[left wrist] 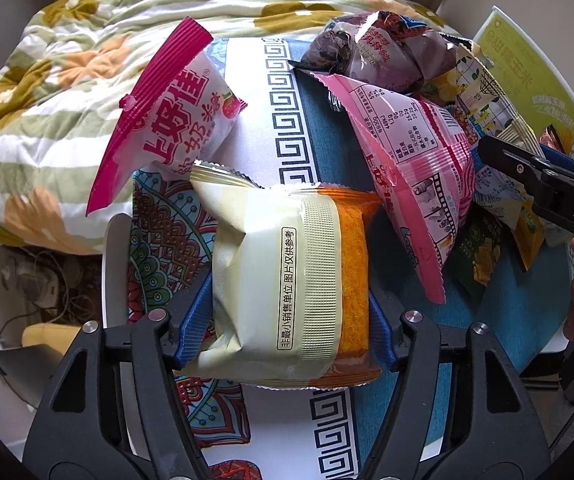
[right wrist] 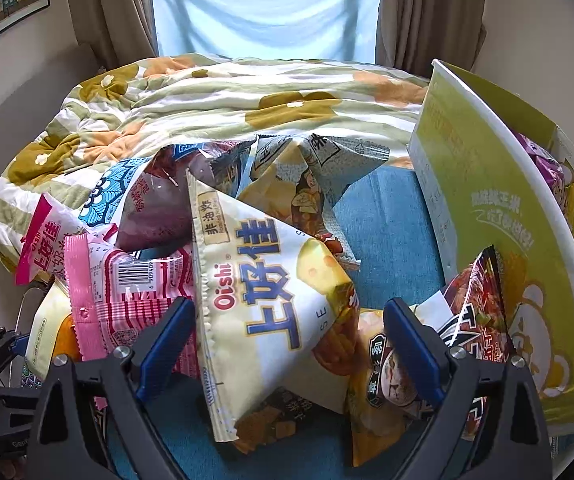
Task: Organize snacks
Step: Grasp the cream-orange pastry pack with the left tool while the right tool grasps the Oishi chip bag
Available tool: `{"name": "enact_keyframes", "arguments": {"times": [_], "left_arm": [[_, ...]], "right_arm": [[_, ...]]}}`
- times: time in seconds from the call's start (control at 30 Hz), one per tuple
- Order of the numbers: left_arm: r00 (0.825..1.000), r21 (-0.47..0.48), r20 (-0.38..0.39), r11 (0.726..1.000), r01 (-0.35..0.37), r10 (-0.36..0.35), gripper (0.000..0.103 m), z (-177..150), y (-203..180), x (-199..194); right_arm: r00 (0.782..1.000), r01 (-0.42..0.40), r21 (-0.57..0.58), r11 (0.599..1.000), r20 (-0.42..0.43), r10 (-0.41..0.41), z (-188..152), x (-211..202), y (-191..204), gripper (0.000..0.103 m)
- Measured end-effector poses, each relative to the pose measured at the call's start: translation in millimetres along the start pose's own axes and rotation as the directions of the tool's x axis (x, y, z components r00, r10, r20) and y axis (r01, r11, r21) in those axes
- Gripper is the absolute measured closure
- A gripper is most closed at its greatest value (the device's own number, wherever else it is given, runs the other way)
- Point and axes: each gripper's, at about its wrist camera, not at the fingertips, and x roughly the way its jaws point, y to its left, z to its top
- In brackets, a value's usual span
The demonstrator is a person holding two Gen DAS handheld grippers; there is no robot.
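Cake packet: light, soft, crushable; left gripper clamps its middle. Cheese crisp bag: puffy, slippery; right gripper straddles it, unclosed.

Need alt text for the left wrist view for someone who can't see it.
The left tool grips a cream and orange snack packet between its blue pads on a patterned tablecloth. Pink snack bags lie beyond it, before a floral quilt; the right tool enters from the right.

green box cut off, lower packets buried
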Motion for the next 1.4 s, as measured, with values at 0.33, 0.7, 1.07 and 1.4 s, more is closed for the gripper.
{"name": "enact_keyframes", "arguments": {"times": [0.33,0.7,1.07,1.4], "left_arm": [[1.0,-0.019,-0.006,1.0,-0.016,0.016,0.042,-6,-3,-5],[1.0,-0.03,0.011,0.999,-0.027,0.028,0.043,-13,-7,-20],[0.998,-0.043,0.053,0.999,-0.032,0.034,0.044,-19,-8,-55],[0.989,-0.018,0.147,1.0,-0.01,0.013,0.044,-21,-18,-115]], "right_arm": [[1.0,-0.001,-0.064,0.998,-0.01,0.0,0,11,4,0.009],[1.0,-0.009,-0.089,0.996,-0.003,0.009,-5,6,9,0.041],[0.997,-0.064,-0.066,0.996,0.031,0.066,-11,-24,14,0.046],[0.99,-0.099,-0.061,0.993,0.092,0.105,-11,-75,23,0.046]]}}
